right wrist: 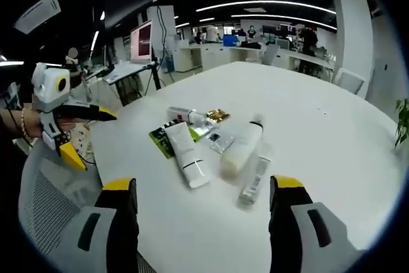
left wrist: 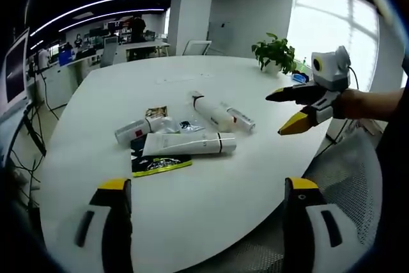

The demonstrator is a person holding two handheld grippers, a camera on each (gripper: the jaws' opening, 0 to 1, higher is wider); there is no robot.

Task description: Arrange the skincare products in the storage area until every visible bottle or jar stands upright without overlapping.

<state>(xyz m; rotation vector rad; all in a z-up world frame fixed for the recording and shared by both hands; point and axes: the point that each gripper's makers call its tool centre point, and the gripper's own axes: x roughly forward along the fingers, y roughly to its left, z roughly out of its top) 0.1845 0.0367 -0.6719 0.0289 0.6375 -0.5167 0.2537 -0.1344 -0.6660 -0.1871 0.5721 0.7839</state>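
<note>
Several skincare products lie flat in a loose pile on the white round table (left wrist: pixel 192 215). A long white tube (left wrist: pixel 188 144) rests across a black and yellow sachet (left wrist: pixel 160 164). Behind it lie a white bottle (left wrist: pixel 211 112), a slim clear bottle (left wrist: pixel 238 117) and a small white tube with a red label (left wrist: pixel 133 131). The right gripper view has the same tube (right wrist: pixel 186 153), white bottle (right wrist: pixel 239 148) and clear bottle (right wrist: pixel 254 183). My left gripper (left wrist: pixel 208 190) is open near the table's edge. My right gripper (right wrist: pixel 203 188) is open too, and hovers off the table's right side (left wrist: pixel 289 112).
A potted plant (left wrist: pixel 276 52) stands at the table's far edge. A grey mesh chair (left wrist: pixel 348 177) sits at the near right. Small foil sachets (left wrist: pixel 156 112) lie among the products. Desks, monitors and people fill the office behind.
</note>
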